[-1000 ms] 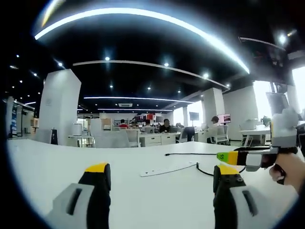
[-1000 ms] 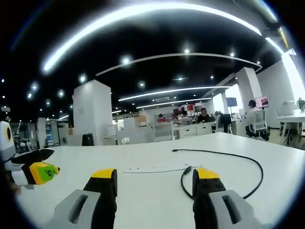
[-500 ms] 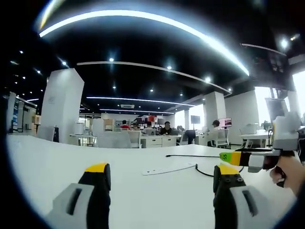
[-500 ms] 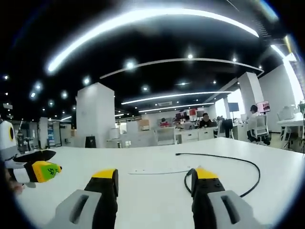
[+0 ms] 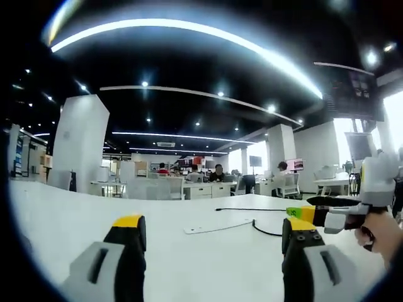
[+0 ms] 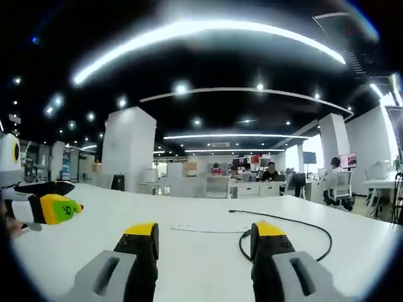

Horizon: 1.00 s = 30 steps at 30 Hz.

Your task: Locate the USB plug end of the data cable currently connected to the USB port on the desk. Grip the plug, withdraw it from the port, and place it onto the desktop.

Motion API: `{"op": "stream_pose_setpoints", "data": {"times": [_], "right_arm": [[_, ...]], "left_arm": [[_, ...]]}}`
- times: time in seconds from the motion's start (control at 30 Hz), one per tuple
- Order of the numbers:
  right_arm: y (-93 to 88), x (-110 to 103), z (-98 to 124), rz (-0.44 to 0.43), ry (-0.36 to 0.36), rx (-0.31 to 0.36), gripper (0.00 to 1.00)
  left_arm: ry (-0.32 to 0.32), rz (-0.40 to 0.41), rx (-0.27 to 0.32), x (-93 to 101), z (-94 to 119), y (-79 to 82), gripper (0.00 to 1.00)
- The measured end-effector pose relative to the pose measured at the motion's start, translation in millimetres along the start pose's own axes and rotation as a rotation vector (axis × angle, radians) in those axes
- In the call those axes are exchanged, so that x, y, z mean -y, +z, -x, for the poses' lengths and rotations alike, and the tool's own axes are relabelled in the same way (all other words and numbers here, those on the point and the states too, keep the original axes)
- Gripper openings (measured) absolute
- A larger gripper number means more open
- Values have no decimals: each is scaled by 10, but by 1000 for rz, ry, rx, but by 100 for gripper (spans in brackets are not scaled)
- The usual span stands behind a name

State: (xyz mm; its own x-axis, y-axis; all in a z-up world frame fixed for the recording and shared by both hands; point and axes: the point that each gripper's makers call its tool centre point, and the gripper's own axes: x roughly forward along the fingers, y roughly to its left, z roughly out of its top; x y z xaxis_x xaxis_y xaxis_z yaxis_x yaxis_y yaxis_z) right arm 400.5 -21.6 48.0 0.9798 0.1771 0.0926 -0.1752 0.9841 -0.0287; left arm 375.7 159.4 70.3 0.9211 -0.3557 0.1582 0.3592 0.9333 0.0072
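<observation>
— Where's the plug?
— Out on the white desk (image 6: 352, 242), at the flat white port strip (image 6: 208, 228); the black data cable (image 6: 296, 221) loops beside it.
— Your claws?
— My left gripper (image 5: 214, 234) and right gripper (image 6: 206, 238) both gape, holding nothing.

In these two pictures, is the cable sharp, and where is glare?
Left gripper view: ceiling light strip blown out and bent by the fisheye; cable thin, slightly soft. Right gripper view: similar glare overhead; the cable's loop on the white desk reads clearer; plug too small to tell.
</observation>
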Motion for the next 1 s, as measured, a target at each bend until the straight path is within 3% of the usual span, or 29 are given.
{"op": "stream_pose_setpoints", "data": {"times": [0.17, 0.47, 1.0], "right_arm": [[-78, 6, 55, 16, -12, -18, 60], [-74, 38, 132, 39, -36, 12, 57], [-78, 169, 181, 57, -99, 38, 61]], "left_arm": [[5, -1, -40, -31, -3, -87, 89], [9, -2, -48, -44, -2, -116, 89], [11, -2, -82, -31, -7, -247, 89]]}}
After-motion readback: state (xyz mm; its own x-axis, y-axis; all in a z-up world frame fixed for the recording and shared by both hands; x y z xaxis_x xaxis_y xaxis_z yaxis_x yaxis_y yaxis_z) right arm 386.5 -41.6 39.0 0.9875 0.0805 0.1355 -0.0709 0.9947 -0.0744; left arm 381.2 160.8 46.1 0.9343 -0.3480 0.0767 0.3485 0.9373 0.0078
